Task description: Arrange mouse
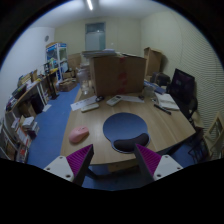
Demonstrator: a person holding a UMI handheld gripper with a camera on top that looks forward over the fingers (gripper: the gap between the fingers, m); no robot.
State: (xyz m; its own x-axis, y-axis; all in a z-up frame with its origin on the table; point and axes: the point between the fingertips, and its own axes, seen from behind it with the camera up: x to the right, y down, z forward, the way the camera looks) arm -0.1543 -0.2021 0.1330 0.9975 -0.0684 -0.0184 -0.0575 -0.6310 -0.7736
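A dark mouse (127, 143) lies on the near edge of a round dark blue mouse pad (124, 124) on a wooden table (95, 125). A pink object (78, 134) lies on the table to the left of the pad. My gripper (114, 166) is open and empty. It hovers above the table's near edge, with its magenta pads spread wide. The mouse is just ahead of the fingers, closer to the right one.
A large cardboard box (118, 73) stands at the table's far side with papers and small items in front of it. A dark screen (183, 84) and a book (167, 101) are at the right. Shelves (25, 100) line the left wall over blue floor.
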